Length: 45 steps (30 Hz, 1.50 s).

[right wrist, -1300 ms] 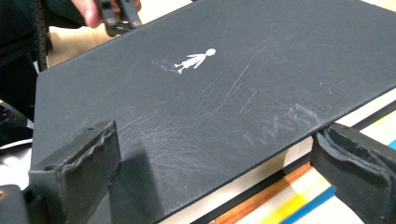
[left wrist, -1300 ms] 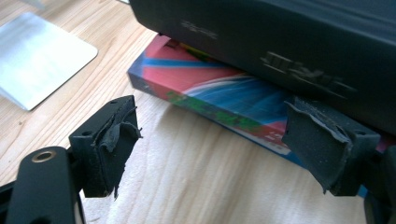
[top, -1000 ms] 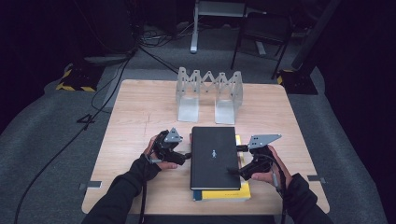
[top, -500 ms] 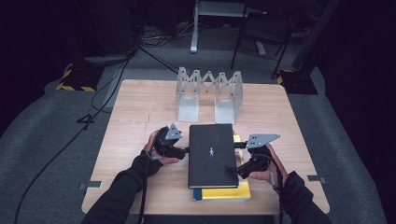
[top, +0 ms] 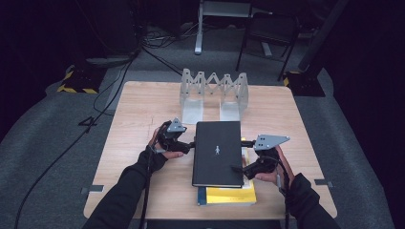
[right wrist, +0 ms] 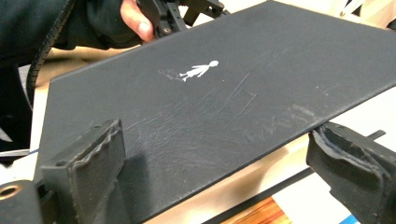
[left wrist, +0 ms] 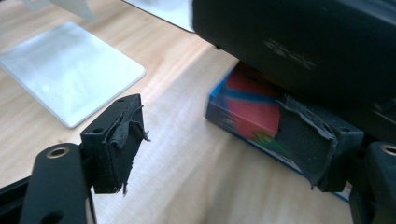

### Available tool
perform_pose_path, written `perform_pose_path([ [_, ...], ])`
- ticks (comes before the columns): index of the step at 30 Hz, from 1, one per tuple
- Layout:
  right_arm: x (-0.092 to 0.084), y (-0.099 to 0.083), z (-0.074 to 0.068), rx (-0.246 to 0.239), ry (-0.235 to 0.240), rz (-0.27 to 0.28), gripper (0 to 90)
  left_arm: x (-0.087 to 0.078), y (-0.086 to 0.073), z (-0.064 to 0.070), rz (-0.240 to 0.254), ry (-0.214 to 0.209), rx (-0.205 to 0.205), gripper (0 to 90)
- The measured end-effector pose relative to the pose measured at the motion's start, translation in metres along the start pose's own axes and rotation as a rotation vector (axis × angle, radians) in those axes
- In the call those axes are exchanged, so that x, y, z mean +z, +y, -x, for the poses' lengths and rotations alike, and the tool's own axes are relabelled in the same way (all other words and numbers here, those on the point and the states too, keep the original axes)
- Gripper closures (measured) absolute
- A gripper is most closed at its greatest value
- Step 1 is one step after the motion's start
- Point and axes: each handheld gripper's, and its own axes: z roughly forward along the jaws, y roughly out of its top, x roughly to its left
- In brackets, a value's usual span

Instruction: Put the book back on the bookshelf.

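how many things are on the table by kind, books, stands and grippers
books: 3 (black book, yellow book, blue and red book under the black one)
metal book stands: 1 (folding rack)
grippers: 2 (left gripper, right gripper)
total: 6
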Motion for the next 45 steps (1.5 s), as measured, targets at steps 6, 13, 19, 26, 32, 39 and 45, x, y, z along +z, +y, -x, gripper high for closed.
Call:
perform_pose_path([
  [6,-0.006,0.003,0.001,-0.020,-0.029,0.034,5.3,0.011,0.010,-0.005,-0.004,-0.001,0.006,23.2],
  [13,-0.014,0.006,0.003,-0.054,-0.062,0.053,5.4,0.019,0.014,-0.011,0.026,-0.118,-0.028,39.4],
  [19,-0.013,0.007,0.003,-0.070,-0.065,0.040,5.5,0.028,0.022,-0.016,0.001,-0.054,-0.054,36.0],
  [26,-0.016,0.012,-0.002,-0.111,-0.074,0.056,5.6,0.032,0.026,-0.025,0.038,-0.110,-0.104,37.5],
  [32,-0.017,0.014,-0.010,-0.200,-0.108,0.041,7.4,0.017,0.037,-0.025,0.135,-0.157,-0.104,46.7],
  [39,-0.024,0.009,-0.010,-0.210,-0.156,0.082,21.2,-0.002,0.064,-0.010,0.068,-0.068,-0.021,57.2],
  [45,-0.026,0.009,-0.008,-0.208,-0.179,0.111,27.2,-0.011,0.078,-0.005,0.094,-0.115,0.012,69.5],
])
